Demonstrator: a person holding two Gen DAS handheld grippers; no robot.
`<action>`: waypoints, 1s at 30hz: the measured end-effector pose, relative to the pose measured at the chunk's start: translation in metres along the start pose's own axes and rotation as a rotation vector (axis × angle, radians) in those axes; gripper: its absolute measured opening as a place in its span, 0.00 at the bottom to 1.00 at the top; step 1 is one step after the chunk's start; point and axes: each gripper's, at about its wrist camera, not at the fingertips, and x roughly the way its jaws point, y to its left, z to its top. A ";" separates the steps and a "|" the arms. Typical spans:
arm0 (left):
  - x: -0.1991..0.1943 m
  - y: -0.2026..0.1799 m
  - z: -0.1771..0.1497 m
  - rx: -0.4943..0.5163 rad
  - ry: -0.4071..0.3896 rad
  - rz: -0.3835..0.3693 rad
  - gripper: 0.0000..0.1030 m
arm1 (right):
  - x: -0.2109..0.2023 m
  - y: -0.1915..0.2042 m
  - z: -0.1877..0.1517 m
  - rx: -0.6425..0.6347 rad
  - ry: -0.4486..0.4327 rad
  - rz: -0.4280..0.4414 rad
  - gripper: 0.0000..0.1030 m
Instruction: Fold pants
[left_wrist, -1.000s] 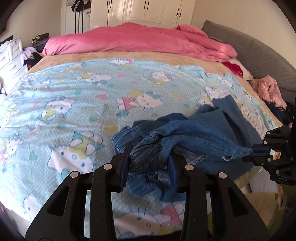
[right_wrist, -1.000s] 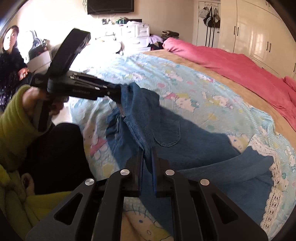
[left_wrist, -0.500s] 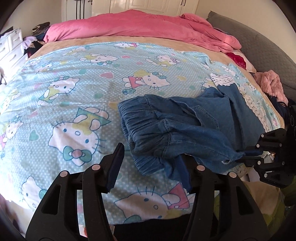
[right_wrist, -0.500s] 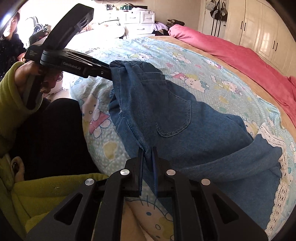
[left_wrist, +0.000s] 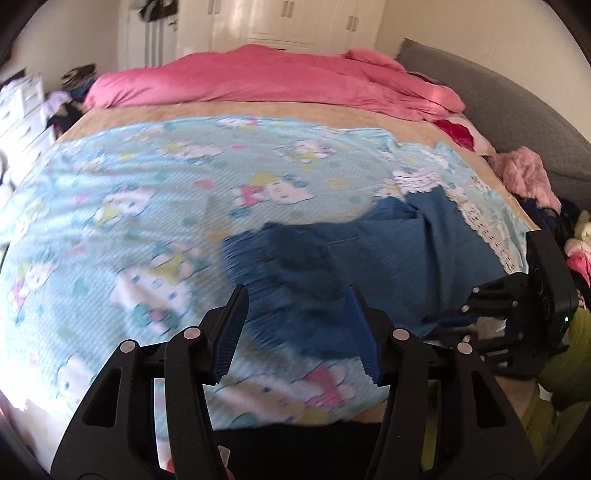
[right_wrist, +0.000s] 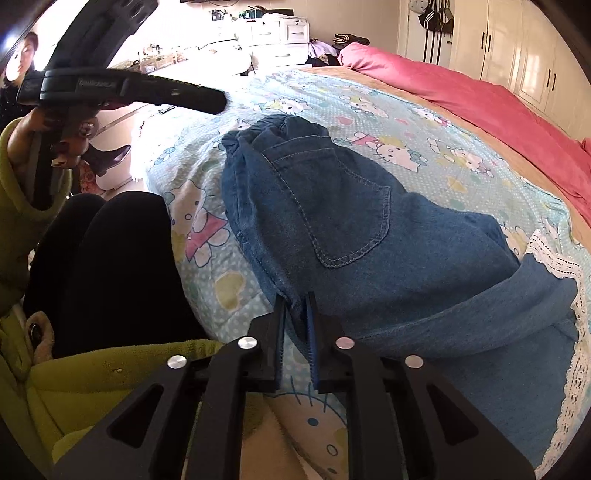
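Pants (right_wrist: 343, 221) laid flat on bed (left_wrist: 155, 192) for folding. Left gripper (left_wrist: 299, 332) open, clear. Right gripper (right_wrist: 295, 325) has just been parting, denim edge between jaws, slack.

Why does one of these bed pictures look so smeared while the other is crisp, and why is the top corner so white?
Left wrist view: motion blur smears the cartoon sheet and the jeans. Right wrist view: sharp enough to show the jeans' pocket stitching, but window glare washes out the upper left. Both views bow outward at the edges, a fisheye effect.
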 end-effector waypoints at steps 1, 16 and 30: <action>0.007 -0.005 0.002 0.009 0.011 -0.011 0.44 | -0.001 0.001 0.000 0.004 0.001 0.009 0.17; 0.066 -0.019 -0.018 0.046 0.144 0.025 0.38 | -0.013 -0.025 0.016 0.155 -0.047 -0.023 0.45; 0.057 -0.018 -0.019 0.016 0.126 0.005 0.38 | -0.020 -0.048 0.006 0.321 -0.001 0.025 0.57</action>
